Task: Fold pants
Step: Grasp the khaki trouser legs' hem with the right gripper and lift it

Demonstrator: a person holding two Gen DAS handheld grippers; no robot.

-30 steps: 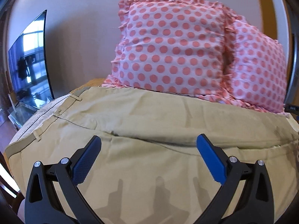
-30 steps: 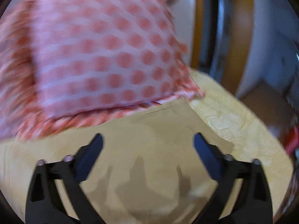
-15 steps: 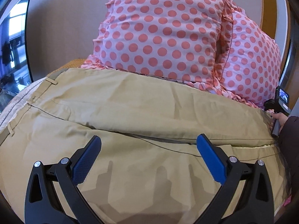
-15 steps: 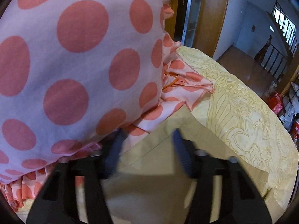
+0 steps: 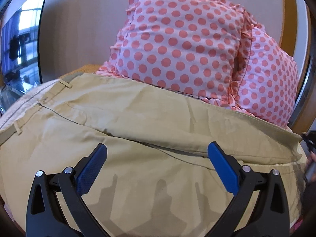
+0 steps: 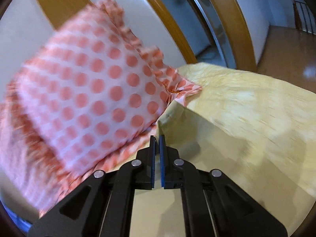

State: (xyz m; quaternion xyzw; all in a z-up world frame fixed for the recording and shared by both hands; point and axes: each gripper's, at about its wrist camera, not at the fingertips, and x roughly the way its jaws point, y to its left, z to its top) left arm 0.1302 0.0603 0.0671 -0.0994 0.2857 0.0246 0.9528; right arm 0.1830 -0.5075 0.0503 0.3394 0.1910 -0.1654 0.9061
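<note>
In the right wrist view, the right gripper (image 6: 157, 138) sits low in the middle of the frame with its two blue pads pressed almost together on a thin edge of the pants (image 6: 177, 122), near the hem corner that stands up just above the pads. The cloth rises like a small tent from this pinch. To the left of it, filling the left half of the frame, is a polka-dot pillow (image 6: 94, 90), blurred. To the right, the yellow bedspread (image 6: 256, 102) spreads to the frame edge.

In the left wrist view, the left gripper (image 5: 157, 167) is wide open and holds nothing; it hovers above the khaki cloth in the lower part of the frame. The pants (image 5: 138, 118) lie flat across the bed, with the waistband (image 5: 29, 106) at the left side and the two legs running to the right. A television (image 5: 21, 45) is in the upper left.

The step in hand seems to be taking the leg end for the first fold. I judge that the next move needs the left gripper to take hold of the cloth too, so the leg end can be carried evenly toward the waistband without dragging the lower layer.
</note>
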